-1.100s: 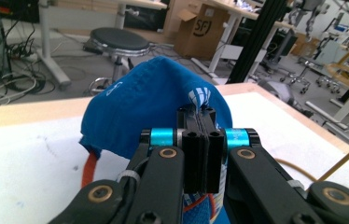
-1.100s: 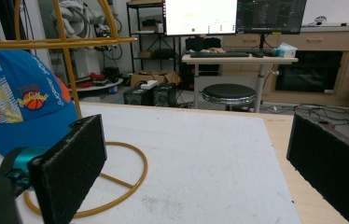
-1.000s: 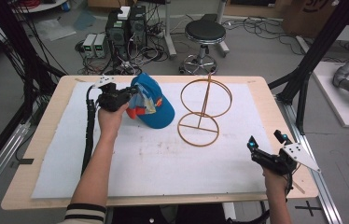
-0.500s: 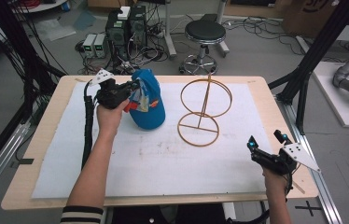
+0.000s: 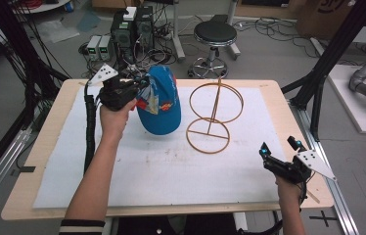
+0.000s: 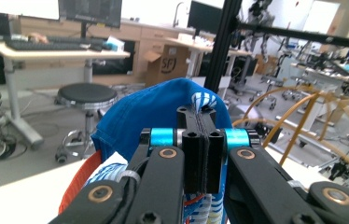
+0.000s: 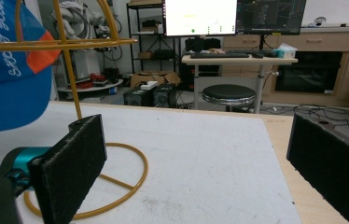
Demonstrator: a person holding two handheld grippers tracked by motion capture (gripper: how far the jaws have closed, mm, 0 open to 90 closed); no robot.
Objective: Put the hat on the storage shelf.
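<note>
The blue cap (image 5: 160,105) has risen, clamped in the left tongs (image 5: 139,90).

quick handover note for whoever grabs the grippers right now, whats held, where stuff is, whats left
Left gripper: shut on the blue cap, held lifted off the white mat, beside the wire stand.
Right gripper: open, nothing between its pads, near the table's right front corner.
Done: cap picked up.
Left: likely set the cap onto the stand's top ring; it is not on it yet.

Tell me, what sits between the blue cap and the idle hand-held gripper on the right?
The yellow wire stand, seen in the high view, between cap and right hand-held gripper.
</note>
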